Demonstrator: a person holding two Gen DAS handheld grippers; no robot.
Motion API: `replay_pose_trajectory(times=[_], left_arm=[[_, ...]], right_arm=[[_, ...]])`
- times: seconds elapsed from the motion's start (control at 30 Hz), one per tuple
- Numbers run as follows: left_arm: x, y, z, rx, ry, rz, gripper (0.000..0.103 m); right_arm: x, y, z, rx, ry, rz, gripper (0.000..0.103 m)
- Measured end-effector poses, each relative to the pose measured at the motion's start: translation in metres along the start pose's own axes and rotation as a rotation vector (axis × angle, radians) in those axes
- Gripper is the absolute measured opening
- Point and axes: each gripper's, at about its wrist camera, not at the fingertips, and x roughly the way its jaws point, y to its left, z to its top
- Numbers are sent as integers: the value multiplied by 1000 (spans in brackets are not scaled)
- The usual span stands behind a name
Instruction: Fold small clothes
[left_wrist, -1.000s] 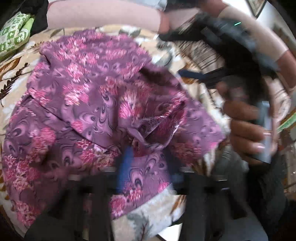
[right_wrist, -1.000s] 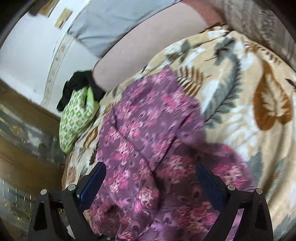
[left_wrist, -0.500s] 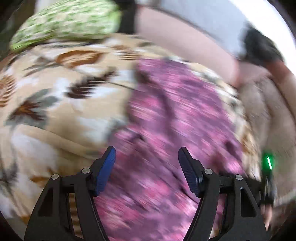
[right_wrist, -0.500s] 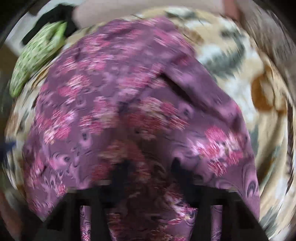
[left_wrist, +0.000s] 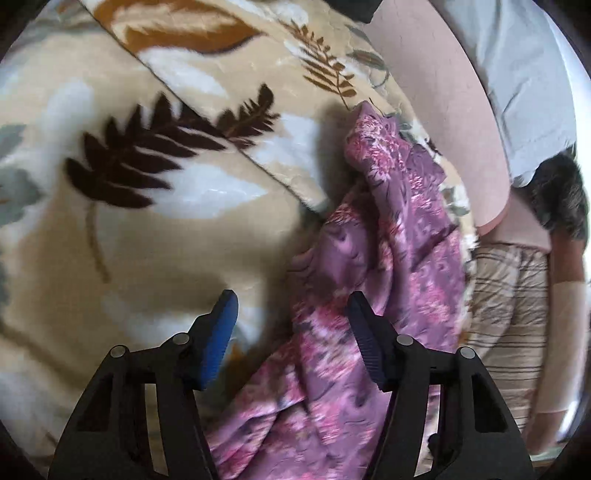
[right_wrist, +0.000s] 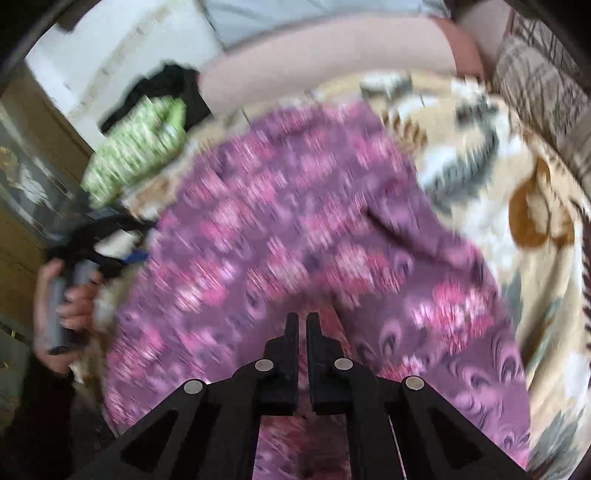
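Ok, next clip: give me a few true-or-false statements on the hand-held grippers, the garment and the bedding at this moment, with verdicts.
1. The left hand-held gripper is open. True.
2. The right hand-held gripper is open and clear of the cloth. False: its jaws are closed on the purple floral garment.
3. The garment lies on a leaf-patterned blanket. True.
4. The garment is plain white. False: it is purple with pink flowers.
5. A green patterned bundle sits beyond the garment in the right wrist view. True.

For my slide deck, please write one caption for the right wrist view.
Right gripper shut on the purple floral garment, spread over a leaf-print blanket.
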Motion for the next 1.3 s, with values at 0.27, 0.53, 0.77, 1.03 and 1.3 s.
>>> replay_pose_trajectory(times=[0.27, 0.53, 0.77, 1.03, 1.3], left_arm=[[10, 10, 11, -116, 91, -100, 6], [-22, 15, 5, -156, -13, -126, 4], [-25, 22, 0, -181, -24, -141, 4], [-67, 39, 6, -242, -186, -171, 4], [-31, 55, 20, -218, -137, 26, 14]], right_arm=[[34, 81, 105, -166, 39, 165, 101], [210, 172, 220, -225, 301, 136, 80], [294, 173, 231, -254, 454, -58, 22], [221, 153, 281, -157, 209, -39, 2], [248, 106, 264, 21, 282, 14, 2]])
